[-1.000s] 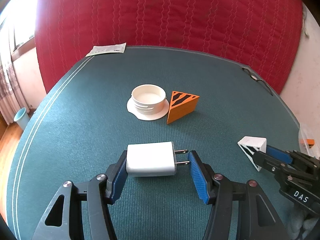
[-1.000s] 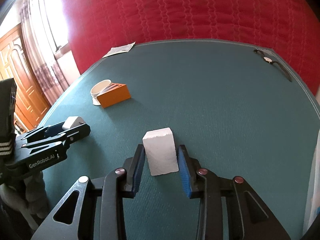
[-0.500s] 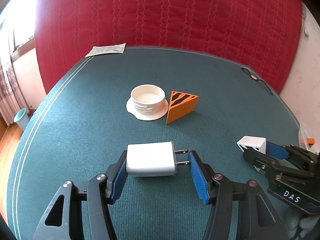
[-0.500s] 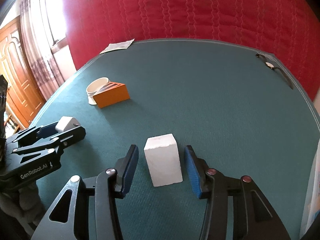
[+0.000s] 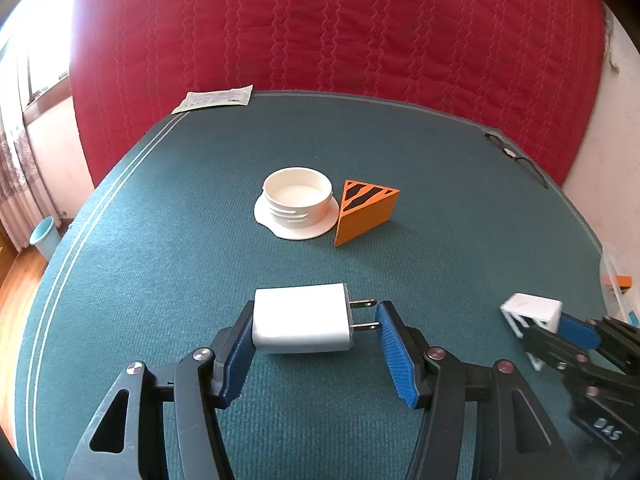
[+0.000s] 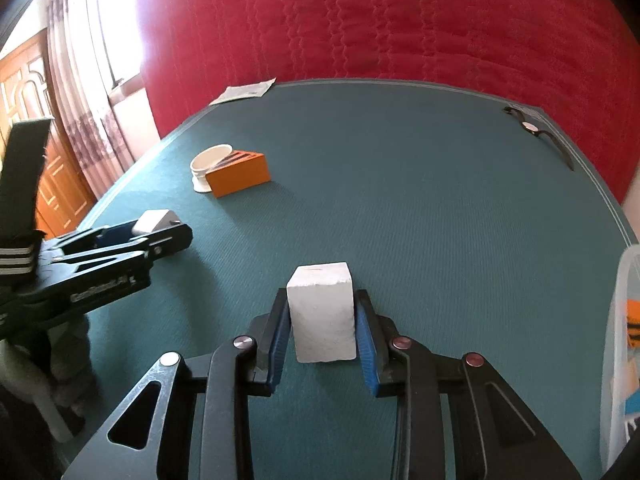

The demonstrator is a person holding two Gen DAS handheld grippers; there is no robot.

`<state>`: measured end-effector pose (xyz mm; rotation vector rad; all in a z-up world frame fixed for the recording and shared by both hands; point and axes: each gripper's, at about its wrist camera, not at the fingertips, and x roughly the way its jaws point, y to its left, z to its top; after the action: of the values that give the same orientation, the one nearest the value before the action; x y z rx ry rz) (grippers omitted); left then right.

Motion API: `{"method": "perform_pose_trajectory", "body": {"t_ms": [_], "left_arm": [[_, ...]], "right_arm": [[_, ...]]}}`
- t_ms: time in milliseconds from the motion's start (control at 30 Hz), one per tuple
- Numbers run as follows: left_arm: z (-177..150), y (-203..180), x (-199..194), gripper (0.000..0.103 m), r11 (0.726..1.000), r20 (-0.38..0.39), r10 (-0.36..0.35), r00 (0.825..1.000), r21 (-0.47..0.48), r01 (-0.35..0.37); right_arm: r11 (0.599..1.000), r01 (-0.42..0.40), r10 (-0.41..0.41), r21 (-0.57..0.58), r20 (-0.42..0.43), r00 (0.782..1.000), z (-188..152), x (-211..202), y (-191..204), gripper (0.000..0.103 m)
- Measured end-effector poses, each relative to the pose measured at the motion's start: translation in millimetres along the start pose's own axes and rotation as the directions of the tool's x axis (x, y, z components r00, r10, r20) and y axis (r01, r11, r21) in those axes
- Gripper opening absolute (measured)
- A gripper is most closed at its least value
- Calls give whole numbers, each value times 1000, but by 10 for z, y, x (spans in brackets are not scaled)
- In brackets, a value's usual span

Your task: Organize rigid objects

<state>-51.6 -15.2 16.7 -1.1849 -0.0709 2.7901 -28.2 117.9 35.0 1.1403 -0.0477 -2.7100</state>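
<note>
The white charger (image 5: 302,323) lies between the blue pads of the left gripper (image 5: 316,340), near the front edge of the green table (image 5: 160,240). Its long axis runs crosswise to the fingers, and its two prongs point toward the right pad. The left pad touches the body; the prong tips reach the right pad, so the jaws are clamped on the charger end to end.

The white block (image 6: 323,314) stands upright between the pads of the right gripper (image 6: 323,334), its long axis vertical and its top face tilted slightly away from the camera. The jaws are closing and both pads press its sides. The block sits toward the front right part of the table.

Toward the middle of the table, a white round cup (image 5: 298,202) stands on a white flat base, with an orange wedge (image 5: 366,212) touching the base on its right side. The wedge's striped black face points upward.

A paper packet (image 5: 216,98) lies at the far left corner, and a black strap (image 5: 514,156) lies at the far right edge. A red quilt (image 5: 340,40) hangs behind the table.

Only the left wrist view shows the prongs and the block's hollow side. Only the right wrist view shows the wooden door (image 6: 24,120), the curtain (image 6: 88,80) and the clear bin (image 6: 624,340) at the right edge.
</note>
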Motion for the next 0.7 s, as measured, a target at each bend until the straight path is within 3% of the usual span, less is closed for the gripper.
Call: {"method": "perform_pose_trajectory", "body": {"t_ms": [467, 700], "left_arm": [[-41, 4, -48, 61, 999, 23, 38, 999, -12, -38], [-116, -76, -74, 61, 999, -2, 42, 999, -30, -42]], "right_arm": [[997, 9, -15, 81, 71, 997, -123, -486, -356, 32], [993, 33, -46, 116, 104, 994, -179, -683, -586, 32]]}}
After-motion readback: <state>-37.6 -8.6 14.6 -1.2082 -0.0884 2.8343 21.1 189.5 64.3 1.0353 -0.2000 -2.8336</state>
